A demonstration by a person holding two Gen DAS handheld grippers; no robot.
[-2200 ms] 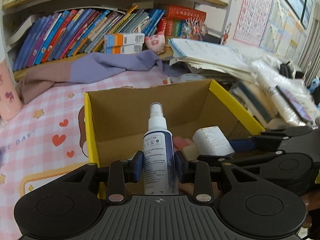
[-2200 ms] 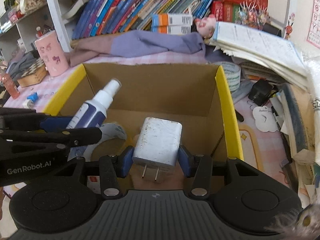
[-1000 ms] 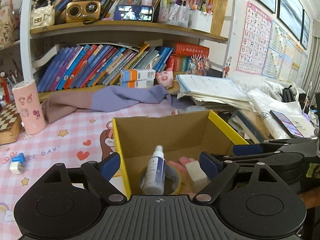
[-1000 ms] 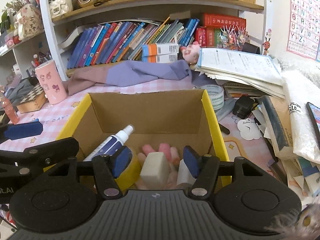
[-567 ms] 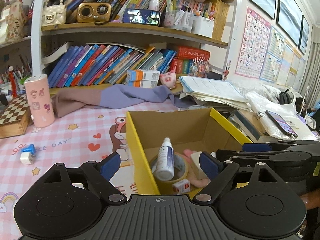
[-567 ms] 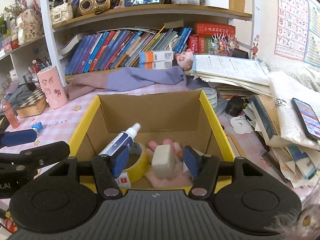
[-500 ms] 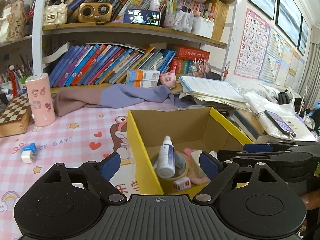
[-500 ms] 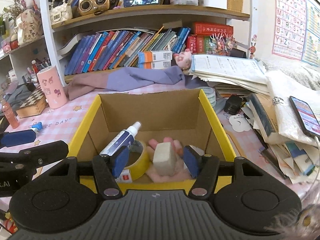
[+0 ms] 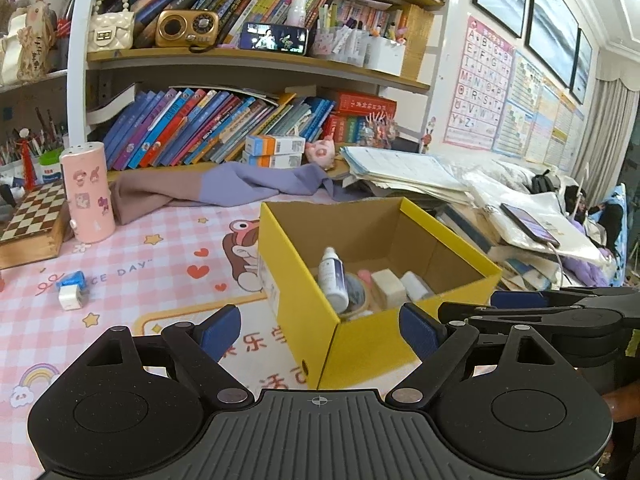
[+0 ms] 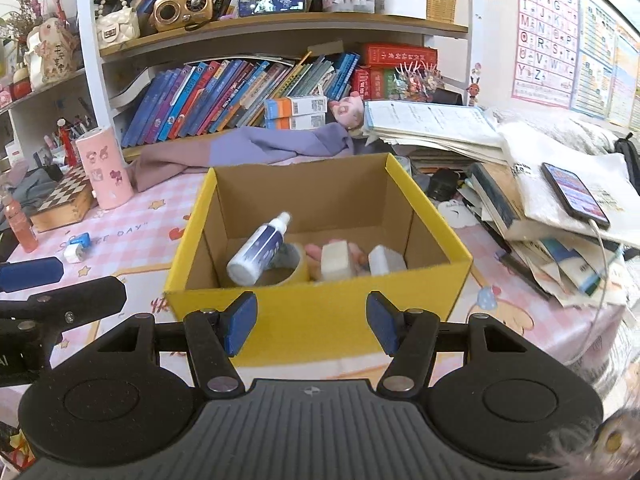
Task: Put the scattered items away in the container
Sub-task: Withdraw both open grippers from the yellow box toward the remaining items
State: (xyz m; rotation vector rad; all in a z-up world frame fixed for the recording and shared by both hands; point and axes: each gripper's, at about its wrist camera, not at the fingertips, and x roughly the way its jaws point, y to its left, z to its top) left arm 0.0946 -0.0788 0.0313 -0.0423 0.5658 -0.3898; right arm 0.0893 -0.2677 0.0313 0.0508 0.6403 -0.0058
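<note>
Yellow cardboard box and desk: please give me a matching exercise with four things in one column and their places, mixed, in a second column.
Things:
1. spray bottle
2. pink cup
3. smartphone
4. blue-and-white tape dispenser

Places:
A. on the paper pile right of the box
B. beside the chessboard
C. alone on the pink mat, left of the box
D. inside the yellow cardboard box, leaning on the tape roll

Pairs: 1-D, 2-B, 3-A, 4-C

The box is cardboard, smooth yellow outside, raw matt brown inside; the spray bottle in it is glossy plastic. A printed pink cloth covers the tabletop. The tongs are matt black plastic with blue rubbery pads
</note>
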